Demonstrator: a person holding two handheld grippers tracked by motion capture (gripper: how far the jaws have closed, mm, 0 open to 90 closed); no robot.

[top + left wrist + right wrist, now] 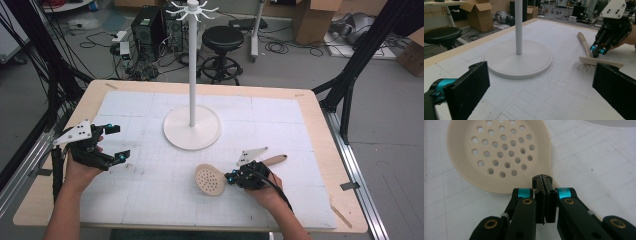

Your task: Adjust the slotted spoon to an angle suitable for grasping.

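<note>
Currently my right gripper (231, 176) sits low over the white gridded mat (150, 195), near the table's front edge, with its jaws pressed flat together; in the right gripper view (545, 185) nothing sits between them. Its tips rest at the neck of the cream perforated skimmer spoon with a wooden handle (210, 179), just where the round, hole-punched bowl (499, 155) narrows. From these views I cannot tell whether the tips touch the spoon. The spoon lies flat on the mat, bowl toward the centre, handle (274, 160) angled away to the right behind my hand.

My left gripper (116, 142) hangs above the mat's left side, well apart from the spoon, jaws spread wide and empty. Between them, in the left gripper view, stands the white stand with a round base and tall pole (518, 58).
</note>
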